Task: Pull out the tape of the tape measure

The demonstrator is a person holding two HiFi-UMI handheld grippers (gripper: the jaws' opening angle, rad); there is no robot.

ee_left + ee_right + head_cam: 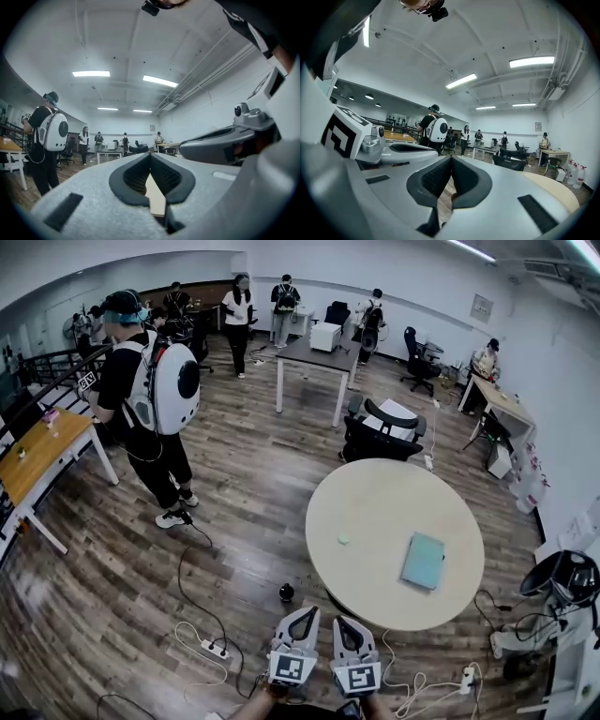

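A round table (394,540) fills the right of the wooden floor (112,615), just beyond me. To the far left a person (150,399) stands wearing a white backpack. I hold my left gripper (302,622) and right gripper (345,626) side by side, low at the near edge, both tilted up and pointing away toward the table. Both pairs of jaws are clenched with nothing between them. A flat teal pad (424,561) lies on the table's right part. Well left of it sits a small pale round thing (344,539), perhaps the tape measure but too small to tell.
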